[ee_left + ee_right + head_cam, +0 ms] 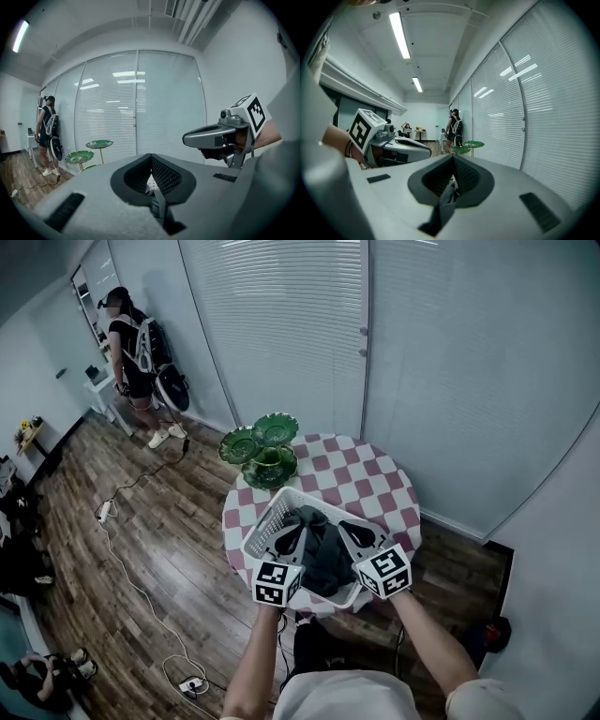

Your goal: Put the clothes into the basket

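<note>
Above the basket, your right gripper clamps dark cloth and your left gripper is closed; release too near and it drapes over the rim.

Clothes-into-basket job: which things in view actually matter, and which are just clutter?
Job:
- clothes
- basket
- left gripper
- right gripper, shut on a bit of the clothes

Just there:
- green dishes
- checked table
- power strip on the floor
</note>
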Action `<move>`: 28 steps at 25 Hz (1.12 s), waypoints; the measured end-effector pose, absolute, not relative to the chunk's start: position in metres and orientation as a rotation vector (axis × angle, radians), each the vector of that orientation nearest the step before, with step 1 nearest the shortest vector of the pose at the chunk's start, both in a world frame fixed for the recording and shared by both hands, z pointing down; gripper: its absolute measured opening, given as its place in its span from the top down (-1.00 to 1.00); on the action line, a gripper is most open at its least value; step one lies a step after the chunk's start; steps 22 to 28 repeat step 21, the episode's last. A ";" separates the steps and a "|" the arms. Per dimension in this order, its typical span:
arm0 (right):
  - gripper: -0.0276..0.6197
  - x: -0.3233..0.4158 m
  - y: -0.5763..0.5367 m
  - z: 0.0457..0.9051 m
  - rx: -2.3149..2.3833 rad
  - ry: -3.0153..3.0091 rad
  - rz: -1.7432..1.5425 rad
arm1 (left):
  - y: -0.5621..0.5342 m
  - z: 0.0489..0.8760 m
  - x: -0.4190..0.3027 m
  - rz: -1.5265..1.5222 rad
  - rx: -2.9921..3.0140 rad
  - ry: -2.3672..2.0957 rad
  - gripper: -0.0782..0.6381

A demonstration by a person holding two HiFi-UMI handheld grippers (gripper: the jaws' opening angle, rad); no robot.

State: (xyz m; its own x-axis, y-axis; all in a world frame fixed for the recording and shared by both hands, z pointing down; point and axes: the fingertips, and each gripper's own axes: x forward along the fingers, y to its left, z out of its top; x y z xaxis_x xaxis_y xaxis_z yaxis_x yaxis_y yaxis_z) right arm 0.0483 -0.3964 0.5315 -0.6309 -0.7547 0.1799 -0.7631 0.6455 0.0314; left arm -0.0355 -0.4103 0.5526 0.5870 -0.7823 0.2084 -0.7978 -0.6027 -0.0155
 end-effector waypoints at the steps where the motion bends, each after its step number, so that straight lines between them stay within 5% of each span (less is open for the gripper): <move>1: 0.85 0.047 -0.396 0.531 1.247 -2.687 0.069 | -0.409 0.552 -0.036 0.301 2.730 -1.360 0.75; 28: 0.85 0.045 -0.395 0.538 1.225 -2.640 0.120 | -0.409 0.548 -0.024 0.268 2.735 -1.347 0.75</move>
